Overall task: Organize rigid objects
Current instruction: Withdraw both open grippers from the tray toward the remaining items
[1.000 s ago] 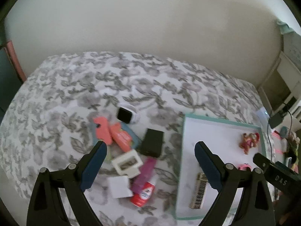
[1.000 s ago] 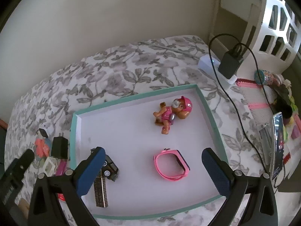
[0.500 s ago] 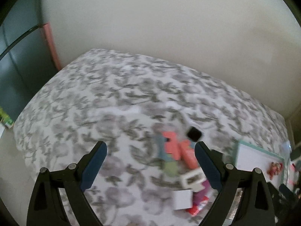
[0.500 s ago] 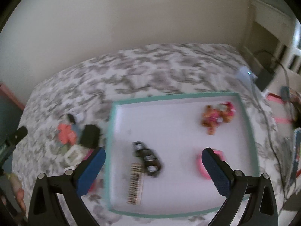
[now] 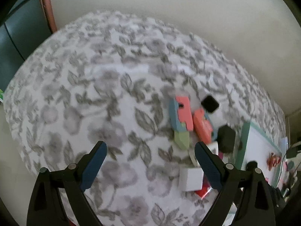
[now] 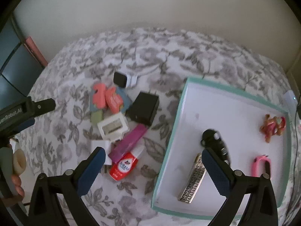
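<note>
A pile of small items lies on the floral bedspread: a black charger point(image 6: 143, 108), a white frame piece point(image 6: 112, 128), a purple tube point(image 6: 129, 143), a red-and-white bottle point(image 6: 125, 163), coral foam pieces point(image 6: 105, 98) and a black smartwatch point(image 6: 120, 79). The teal-rimmed tray point(image 6: 176, 116) holds a toy pup point(image 6: 272, 129), a black toy car point(image 6: 216, 143), a pink band point(image 6: 260, 164) and a patterned metal clip point(image 6: 193, 180). My right gripper point(image 6: 152, 151) hovers open between pile and tray. My left gripper point(image 5: 150, 145) is open over bare bedspread, left of the coral pieces point(image 5: 185, 114) and white cube point(image 5: 191, 179).
A plain wall runs behind the bed. A dark cabinet with a pink edge point(image 5: 48, 5) stands at the far left. The left tool point(image 6: 28, 107) and a hand point(image 6: 17, 184) show at the left rim of the right wrist view. Cables and clutter point(image 5: 291, 150) lie beyond the tray.
Both views have swung left. The pile has shifted to the right side of the left wrist view. The right gripper, earlier over the tray, now straddles the tray's left rim. Both stay open.
</note>
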### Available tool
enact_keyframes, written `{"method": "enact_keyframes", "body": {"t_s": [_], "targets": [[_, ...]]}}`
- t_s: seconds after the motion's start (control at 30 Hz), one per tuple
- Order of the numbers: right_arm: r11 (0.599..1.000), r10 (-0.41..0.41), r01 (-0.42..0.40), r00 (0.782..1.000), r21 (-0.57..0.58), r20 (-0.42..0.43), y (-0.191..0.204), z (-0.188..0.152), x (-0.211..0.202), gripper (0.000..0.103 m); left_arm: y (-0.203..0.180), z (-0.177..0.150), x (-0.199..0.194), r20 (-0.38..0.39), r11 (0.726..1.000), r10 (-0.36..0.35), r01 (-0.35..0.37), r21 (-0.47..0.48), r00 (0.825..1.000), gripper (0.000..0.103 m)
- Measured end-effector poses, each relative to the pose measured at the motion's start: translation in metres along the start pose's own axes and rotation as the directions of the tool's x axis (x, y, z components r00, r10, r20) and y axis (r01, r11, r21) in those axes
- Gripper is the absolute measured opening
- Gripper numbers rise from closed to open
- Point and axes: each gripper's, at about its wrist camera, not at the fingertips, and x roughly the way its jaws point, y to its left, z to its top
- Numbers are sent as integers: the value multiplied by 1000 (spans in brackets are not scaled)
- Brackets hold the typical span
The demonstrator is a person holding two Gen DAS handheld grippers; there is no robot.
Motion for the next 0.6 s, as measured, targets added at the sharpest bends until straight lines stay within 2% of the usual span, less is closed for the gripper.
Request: {"method": "enact_keyframes", "body": {"t_s": [0.17,0.37,0.6], "targets": [[1000,-20,19,999,-18,-41,1,-4,12,103,-13,-13,19,-88,999,-34,36,14,996,95],[998,-56,56,998,-12,-41,-7,-4,8,103,-39,-25,35,-148,995,-15,30,100,989,95],[995,-93,94,994,21,-59,-23,-3,6,103,-51,-34,52,-204,991,-8,35,129,979,95]]}}
